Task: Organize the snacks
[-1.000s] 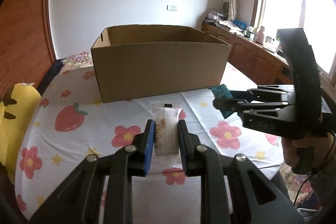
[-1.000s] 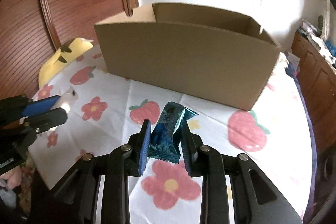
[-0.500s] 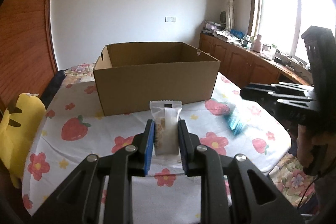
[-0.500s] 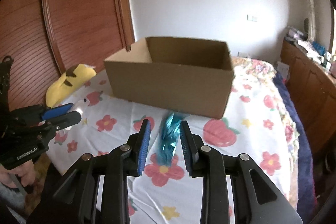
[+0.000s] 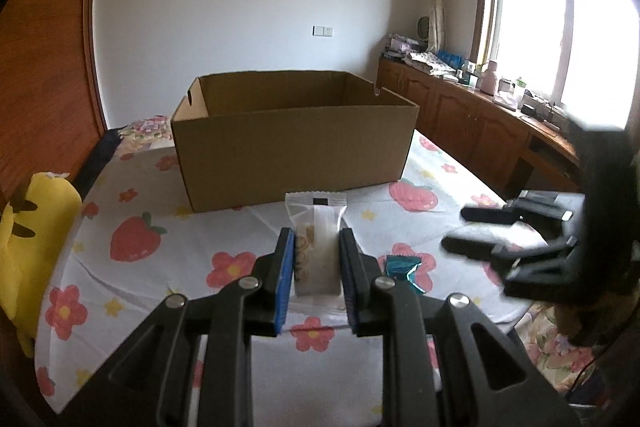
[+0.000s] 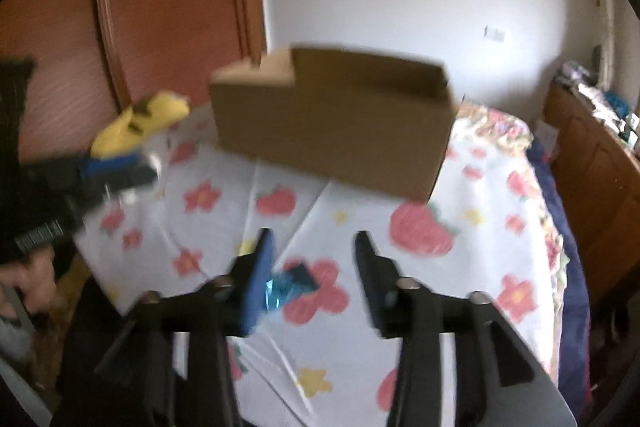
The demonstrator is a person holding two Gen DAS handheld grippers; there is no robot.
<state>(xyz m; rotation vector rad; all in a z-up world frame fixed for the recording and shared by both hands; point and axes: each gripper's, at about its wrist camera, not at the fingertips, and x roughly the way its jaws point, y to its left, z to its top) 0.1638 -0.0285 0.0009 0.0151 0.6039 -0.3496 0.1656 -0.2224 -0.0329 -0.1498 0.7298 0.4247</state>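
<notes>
My left gripper (image 5: 316, 247) is shut on a white snack packet (image 5: 316, 247), held upright above the bed in front of an open cardboard box (image 5: 292, 143). My right gripper (image 6: 314, 247) is open and empty. A teal snack packet (image 6: 290, 289) lies on the floral sheet below it, and it also shows in the left wrist view (image 5: 402, 269), just right of the left fingers. The right gripper appears at the right of the left wrist view (image 5: 464, 231). The box also shows in the right wrist view (image 6: 336, 123), which is blurred.
The bed sheet (image 5: 132, 239) has strawberry and flower prints. A yellow plush toy (image 5: 28, 227) lies at the bed's left edge by a wooden wall. Wooden cabinets (image 5: 480, 123) with clutter run under the window at right.
My right gripper has opened and the teal packet has dropped onto the sheet. Both grippers have pulled back from the box. The left gripper still holds the white packet.
</notes>
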